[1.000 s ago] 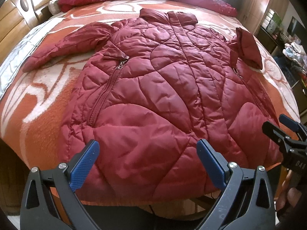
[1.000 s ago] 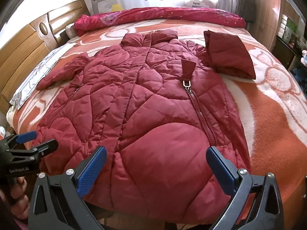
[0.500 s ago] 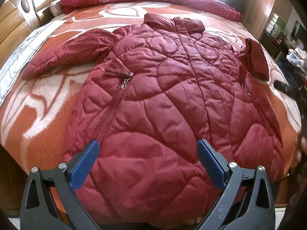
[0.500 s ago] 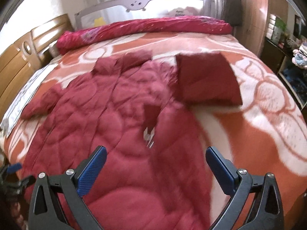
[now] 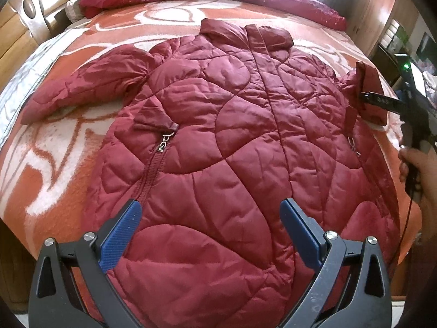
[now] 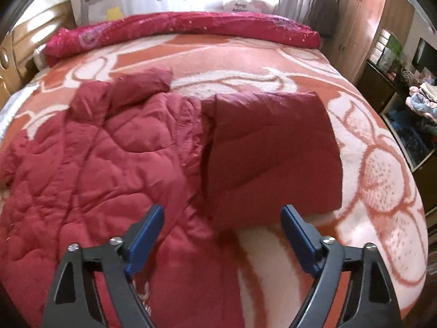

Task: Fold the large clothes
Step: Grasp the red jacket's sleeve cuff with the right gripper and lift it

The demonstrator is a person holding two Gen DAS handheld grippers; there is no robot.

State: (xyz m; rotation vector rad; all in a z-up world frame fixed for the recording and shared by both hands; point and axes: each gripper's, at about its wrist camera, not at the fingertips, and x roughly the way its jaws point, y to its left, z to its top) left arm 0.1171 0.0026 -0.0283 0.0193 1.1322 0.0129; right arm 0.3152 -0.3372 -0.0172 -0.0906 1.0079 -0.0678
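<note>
The orange-and-white patterned bed blanket [image 5: 68, 147] carried the dark red quilted puffer jacket [image 5: 232, 142], spread flat with its long axis running from the hem nearest the grippers up to the collar by the rolled crimson bedding [image 6: 177, 27] at the far end. The jacket's folded sleeve [image 6: 273, 158] lay as a flat slab at the garment's right shoulder, directly ahead of the right gripper [image 6: 221, 235], which hung just short of it, released and holding nothing. That hand looked the nearer to any next fold on this side. The other sleeve [image 5: 82, 87] stretched out to the left, well apart from the left gripper [image 5: 210, 229], which hovered over the hem, also spread wide and empty. No containers showed on the bed.
</note>
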